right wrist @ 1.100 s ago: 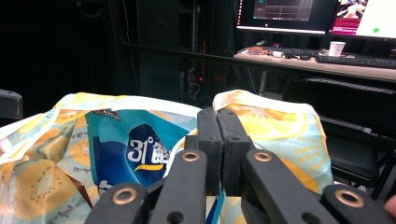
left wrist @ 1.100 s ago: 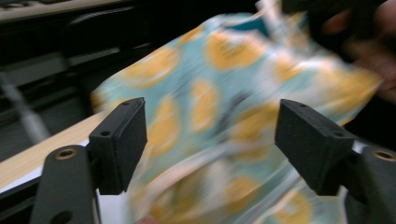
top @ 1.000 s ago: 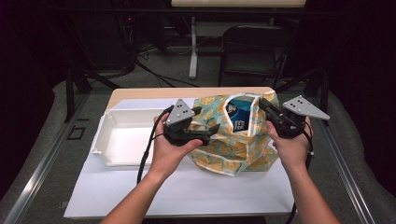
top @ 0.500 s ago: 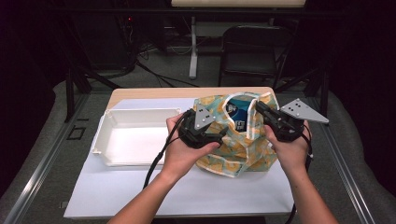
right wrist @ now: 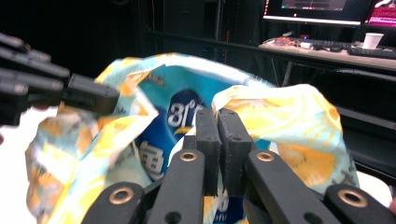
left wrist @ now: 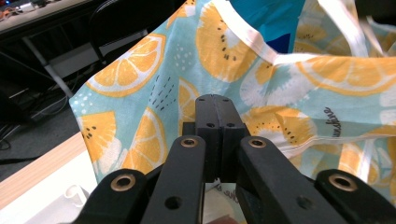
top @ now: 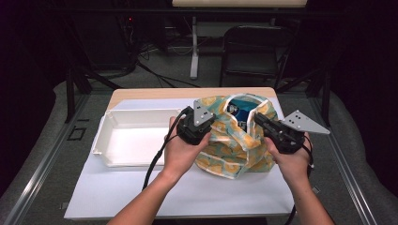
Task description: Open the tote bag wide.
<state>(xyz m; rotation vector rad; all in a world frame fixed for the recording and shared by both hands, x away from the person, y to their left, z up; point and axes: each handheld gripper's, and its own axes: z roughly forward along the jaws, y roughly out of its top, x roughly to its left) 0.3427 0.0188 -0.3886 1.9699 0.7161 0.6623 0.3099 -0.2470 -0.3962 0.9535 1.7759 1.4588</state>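
Your left gripper [top: 212, 123] sits at the bag's [top: 237, 140] 9 o'clock edge. Its jaws have just been closing and now stand pressed together; in the left gripper view [left wrist: 215, 105] the tips meet against the orange-slice cloth [left wrist: 140, 93], but whether any cloth is pinched between them cannot be told.

Your right gripper [top: 259, 119] sits at the bag's 3 o'clock edge, jaws pressed together on the bag's rim; in the right gripper view [right wrist: 218, 119] a fold of the cloth [right wrist: 280, 116] rises from between the tips.

The bag stands on the white mat [top: 141, 192], mouth up and held between the two grippers. Inside the mouth, at 12 o'clock from the right jaws, a blue packet [right wrist: 177, 121] with white print shows; from above it sits at the bag's top centre [top: 237, 111].

A white tray [top: 105, 136] lies on the mat at 9 o'clock from the bag, just beside your left hand [top: 180, 152]. Your right hand [top: 293, 161] grips from 4 o'clock. A black chair [top: 253, 51] stands beyond the table [top: 155, 93] at 12 o'clock.
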